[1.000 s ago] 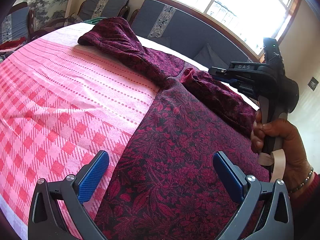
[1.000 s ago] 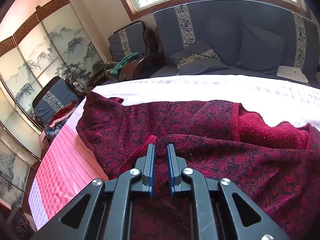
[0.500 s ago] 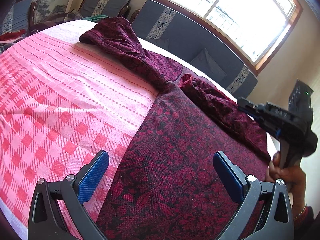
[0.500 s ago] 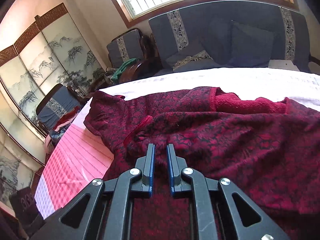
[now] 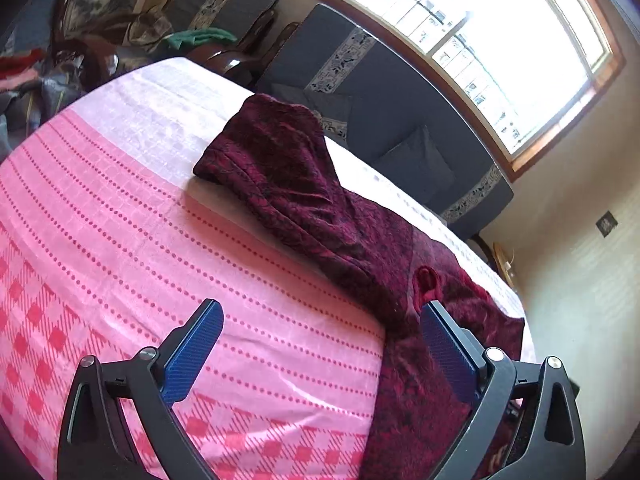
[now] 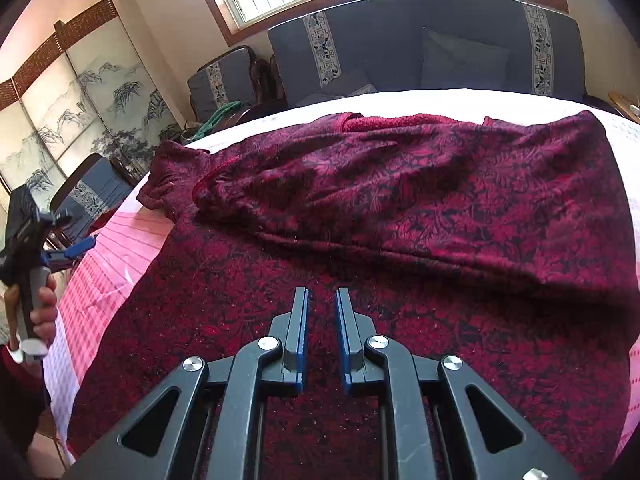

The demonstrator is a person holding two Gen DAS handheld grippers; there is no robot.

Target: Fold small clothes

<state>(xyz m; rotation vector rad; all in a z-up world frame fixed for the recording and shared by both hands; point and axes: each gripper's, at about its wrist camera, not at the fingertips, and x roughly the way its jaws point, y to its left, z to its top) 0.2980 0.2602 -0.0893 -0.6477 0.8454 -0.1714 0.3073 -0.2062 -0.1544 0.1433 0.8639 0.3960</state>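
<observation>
My left gripper [image 5: 320, 348] hangs wide open over the pink checked bedspread [image 5: 120, 240], gripping nothing. My right gripper [image 6: 322, 320] hovers above the maroon floral garment [image 6: 400, 208], jaws nearly together with a narrow gap and no cloth between them. The garment lies spread along the bed's far edge, one sleeve [image 5: 280, 168] stretched out.

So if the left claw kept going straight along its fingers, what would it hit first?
Probably the pink checked bedspread, which fills the gap ahead of the open left claw. The maroon garment lies further on and to the right; depth is hard to judge.
</observation>
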